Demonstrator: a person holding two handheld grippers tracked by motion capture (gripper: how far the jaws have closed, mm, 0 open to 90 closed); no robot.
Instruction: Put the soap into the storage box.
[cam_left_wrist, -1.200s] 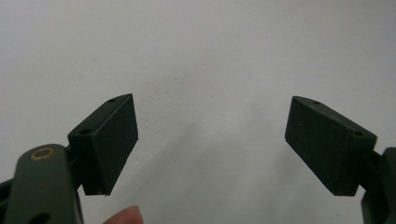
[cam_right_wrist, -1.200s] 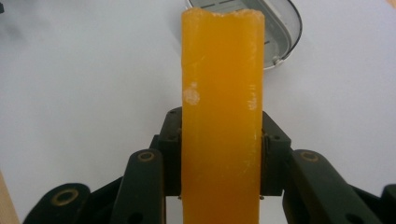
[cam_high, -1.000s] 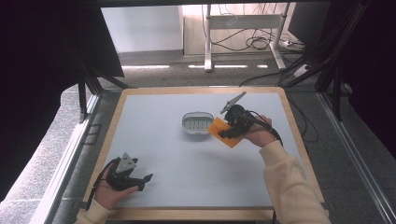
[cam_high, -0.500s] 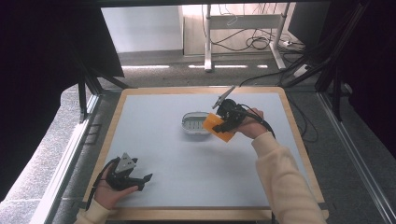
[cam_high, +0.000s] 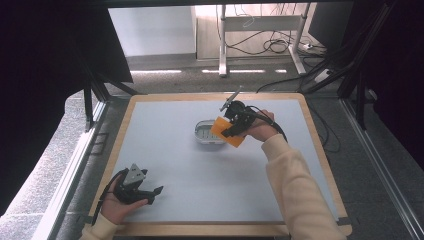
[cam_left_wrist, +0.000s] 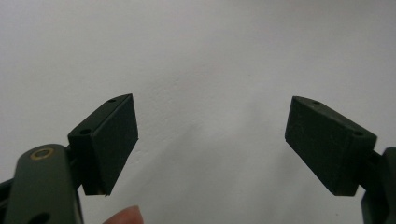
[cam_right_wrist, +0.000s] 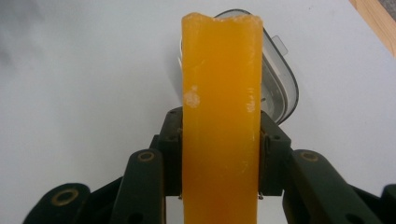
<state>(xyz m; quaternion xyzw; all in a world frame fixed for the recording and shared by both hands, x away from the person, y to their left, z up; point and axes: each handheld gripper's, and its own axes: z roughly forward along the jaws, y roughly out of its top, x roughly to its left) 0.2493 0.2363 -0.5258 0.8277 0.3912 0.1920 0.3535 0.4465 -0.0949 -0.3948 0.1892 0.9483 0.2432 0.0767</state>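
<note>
In the high view, the right gripper (cam_high: 231, 126) holds an orange sponge (cam_high: 227, 132) over a clear oval dish (cam_high: 207, 132) near the bench (cam_high: 200, 200) centre. The left gripper (cam_high: 150, 192) rests near the front-left corner.

In the left gripper view, its jaws stand wide over bare bench.

In the right gripper view, the sponge hides most of the dish.

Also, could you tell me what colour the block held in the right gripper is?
Orange block, seen best in the right gripper view.

The orange block (cam_right_wrist: 221, 116) hides much of what seems a dish (cam_right_wrist: 278, 79).
</note>
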